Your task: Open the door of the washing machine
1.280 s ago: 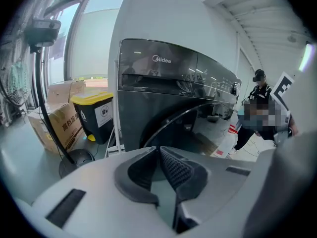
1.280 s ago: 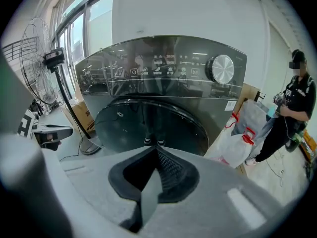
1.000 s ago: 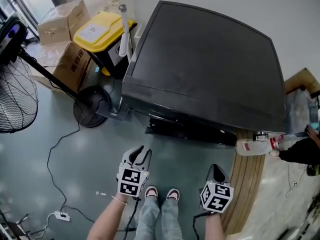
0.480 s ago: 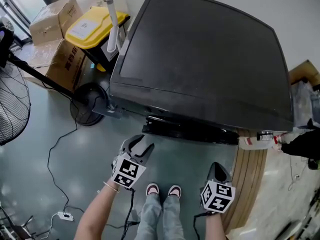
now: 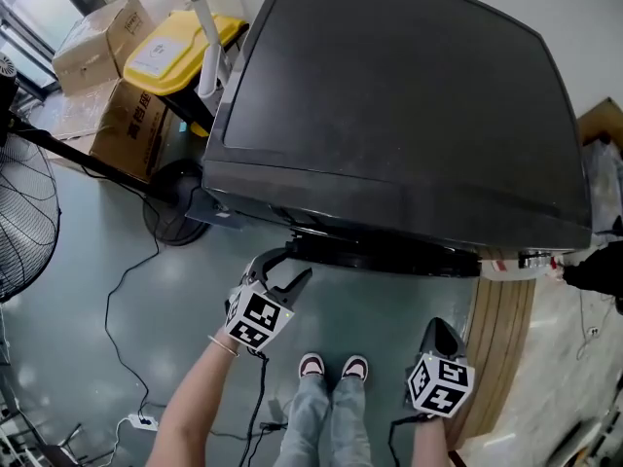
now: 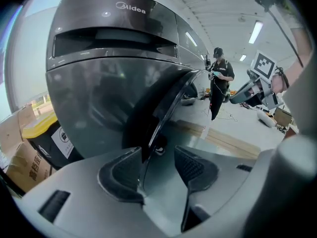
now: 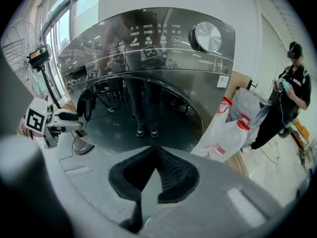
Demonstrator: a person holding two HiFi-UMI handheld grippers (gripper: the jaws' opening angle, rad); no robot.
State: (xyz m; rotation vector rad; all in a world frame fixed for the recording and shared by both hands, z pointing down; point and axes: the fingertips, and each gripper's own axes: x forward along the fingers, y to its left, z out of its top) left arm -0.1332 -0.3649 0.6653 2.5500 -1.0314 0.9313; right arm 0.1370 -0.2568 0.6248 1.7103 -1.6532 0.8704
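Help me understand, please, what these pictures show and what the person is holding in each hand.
There is no robot: a person holds a two-fingered gripper in each hand, each with a marker cube. The wide picture comes from a camera on the person's head, looking down on a dark washing machine and both grippers. The other two come from cameras riding on the grippers, looking along their fingers. The left gripper has just been opening; its fingers stand apart with the door rim between them, unclamped. The right gripper has its fingers together and holds nothing. On the floor at the left stand cardboard boxes, a yellow-lidded bin and a fan.
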